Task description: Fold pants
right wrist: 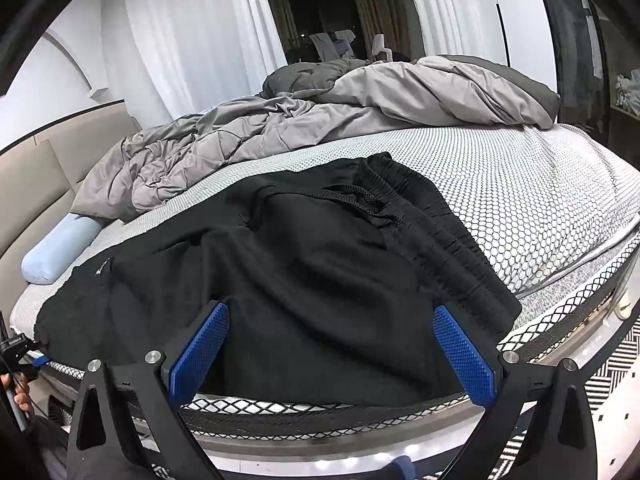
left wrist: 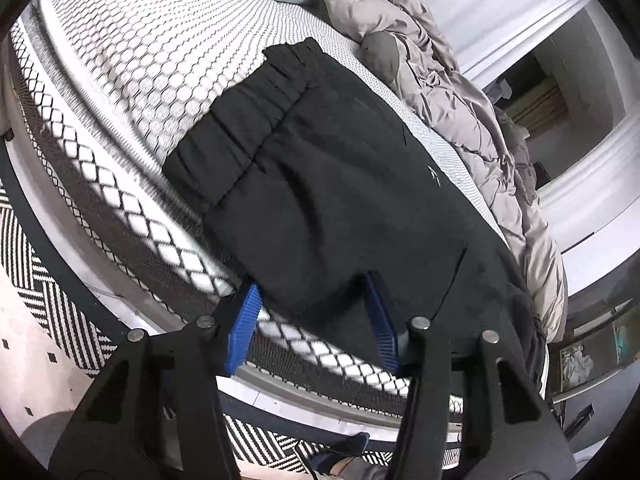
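Black pants [left wrist: 328,184] lie flat on the mattress [left wrist: 152,60] near its front edge, with the gathered elastic waistband [left wrist: 240,120] at the far end. In the right wrist view the pants [right wrist: 300,280] show the waistband and drawstring [right wrist: 360,200] at the right. My left gripper [left wrist: 314,300] is open, its blue pads [left wrist: 244,320] on either side of the near edge of the cloth. My right gripper [right wrist: 332,344] is open, its blue pads [right wrist: 464,356] wide apart over the near edge of the pants. The left gripper also shows in the right wrist view [right wrist: 16,352], at the far left.
A rumpled grey duvet [right wrist: 320,120] lies along the far side of the bed. A pale blue bolster pillow [right wrist: 60,248] lies by the headboard. The mattress has a honeycomb cover and a mesh side band [right wrist: 560,320]. A black-and-white patterned rug [left wrist: 52,288] covers the floor.
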